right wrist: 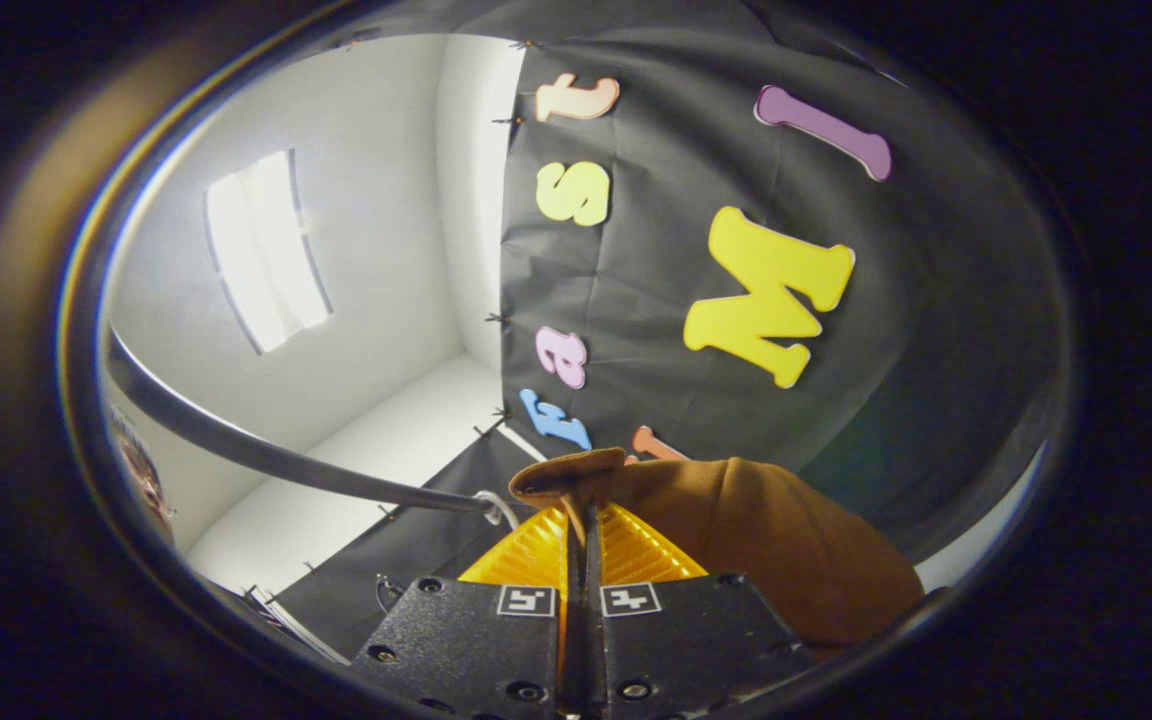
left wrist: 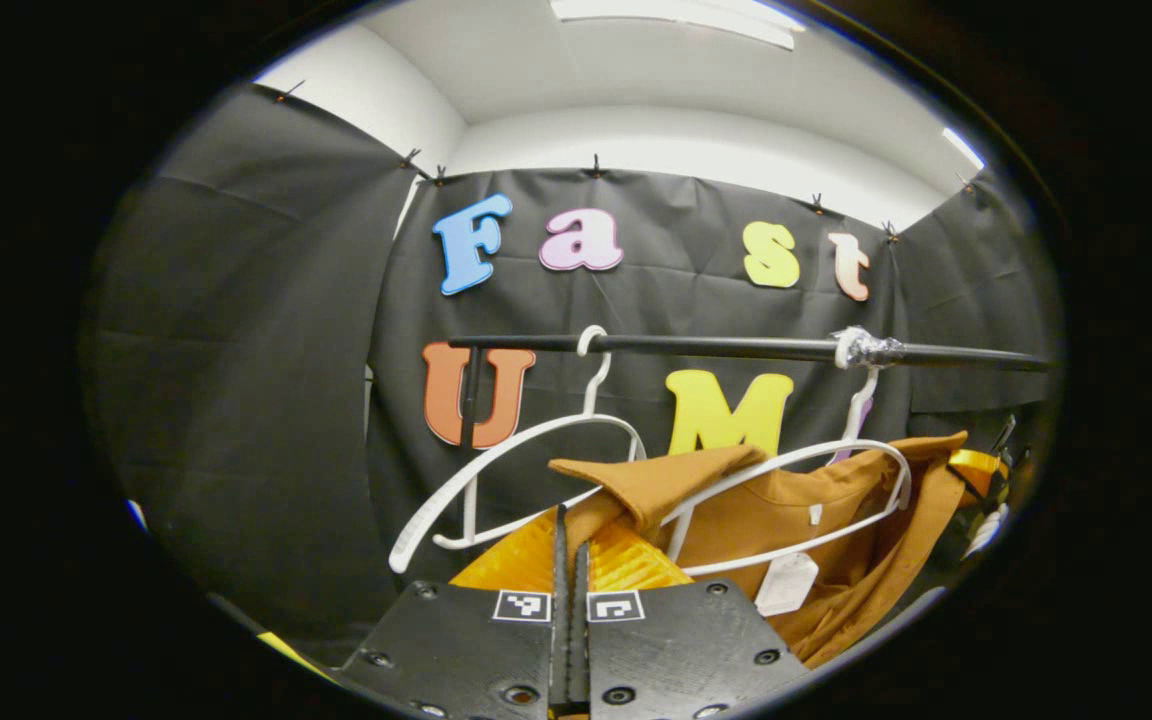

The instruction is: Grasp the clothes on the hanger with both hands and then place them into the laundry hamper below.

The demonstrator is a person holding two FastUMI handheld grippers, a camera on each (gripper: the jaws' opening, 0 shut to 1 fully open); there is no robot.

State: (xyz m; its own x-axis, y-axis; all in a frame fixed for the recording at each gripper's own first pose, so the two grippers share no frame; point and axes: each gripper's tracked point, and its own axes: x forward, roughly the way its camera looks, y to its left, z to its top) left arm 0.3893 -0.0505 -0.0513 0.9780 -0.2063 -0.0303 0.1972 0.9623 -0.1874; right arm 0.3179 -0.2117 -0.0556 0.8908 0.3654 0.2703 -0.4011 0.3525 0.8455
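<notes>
Left gripper view: the left gripper (left wrist: 570, 540) stands at bottom centre with its yellow ribbed fingers (left wrist: 626, 562) closed together on a fold of the brown garment (left wrist: 796, 520), which occupies the lower right of the frame. The garment hangs on a white hanger (left wrist: 796, 465) hooked to the black rail (left wrist: 736, 348) crossing mid-frame; a white tag (left wrist: 786, 583) dangles from it. A second white hanger (left wrist: 506, 470), bare, hangs lower left of centre. Right gripper view: the right gripper (right wrist: 584, 530), bottom centre, is likewise clamped on a brown garment edge, fabric bulging to the lower right. The rail (right wrist: 266, 455) curves across the lower left.
</notes>
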